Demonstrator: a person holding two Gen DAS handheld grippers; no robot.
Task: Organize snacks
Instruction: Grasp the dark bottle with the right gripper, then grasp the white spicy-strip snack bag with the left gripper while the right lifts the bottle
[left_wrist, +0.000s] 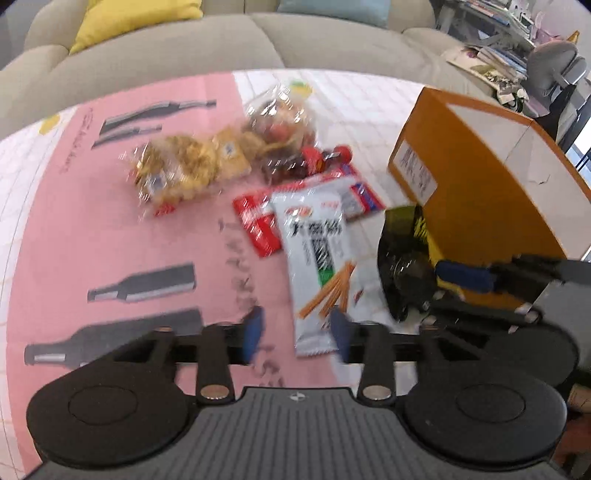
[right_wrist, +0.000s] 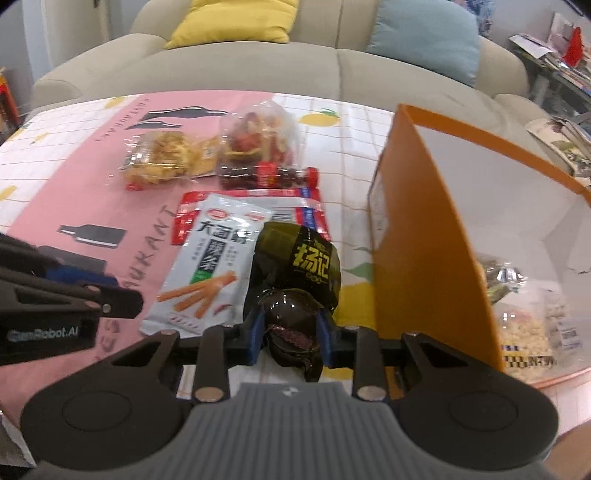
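Right gripper (right_wrist: 290, 334) clamped on the near end of the dark snack pouch (right_wrist: 295, 273), blue pads squeezing its glossy film; pouch lying on the tablecloth (right_wrist: 55, 184) just at 9 o'clock of the orange box (right_wrist: 424, 229). Probably light, soft and crinkly, so likely to flop and slide if pinched only at the seam; better held across the bulge, like now. Left gripper (left_wrist: 297, 334) spread apart, nothing between the pads, hanging over the lower end of the white stick-snack packet (left_wrist: 317, 258), which overlaps a red packet (left_wrist: 258, 225). Same deal there: thin, slippery, best grabbed across the short edge. Clear bags of yellow chips (left_wrist: 177, 170) and red fruit (left_wrist: 284, 136) up at 11 and 12 o'clock. Box wall tall and stiff, needs a lift over the rim; opening at 3 o'clock, already some snacks inside. Open cloth at 9 o'clock, grippers close together though.
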